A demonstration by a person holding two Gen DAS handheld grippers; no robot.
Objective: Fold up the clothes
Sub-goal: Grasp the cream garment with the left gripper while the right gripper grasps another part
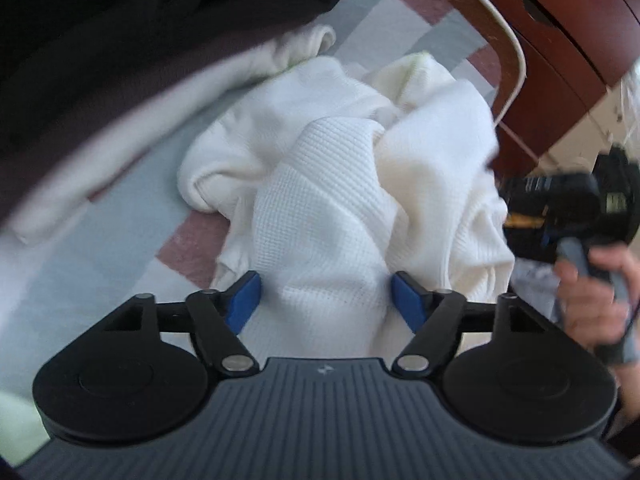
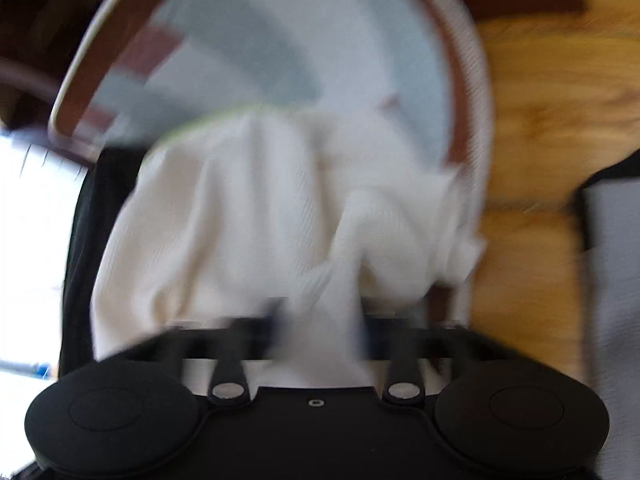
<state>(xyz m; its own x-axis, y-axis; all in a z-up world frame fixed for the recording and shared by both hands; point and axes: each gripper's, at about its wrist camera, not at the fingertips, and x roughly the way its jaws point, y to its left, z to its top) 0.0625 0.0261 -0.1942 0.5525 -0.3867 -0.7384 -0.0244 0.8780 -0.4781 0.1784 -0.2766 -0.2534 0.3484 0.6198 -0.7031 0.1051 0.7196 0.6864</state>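
Barely started: white waffle-knit garment (image 1: 320,200) lay crumpled, nothing folded. Left gripper (image 1: 326,300) straddled a ridge, pads unclamped; right gripper (image 2: 320,328) pinched cloth.

White garment (image 1: 320,200) heaped centre, dark clothes (image 1: 120,20) crowding left, bare bedspread (image 1: 120,240) between

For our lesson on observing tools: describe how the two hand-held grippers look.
The left gripper has black linkage arms with silver pivot pins, two round black discs, a ribbed dark-grey body and blue pads. The right gripper has the same black build, though blurred; from the left wrist view its handle is grey.
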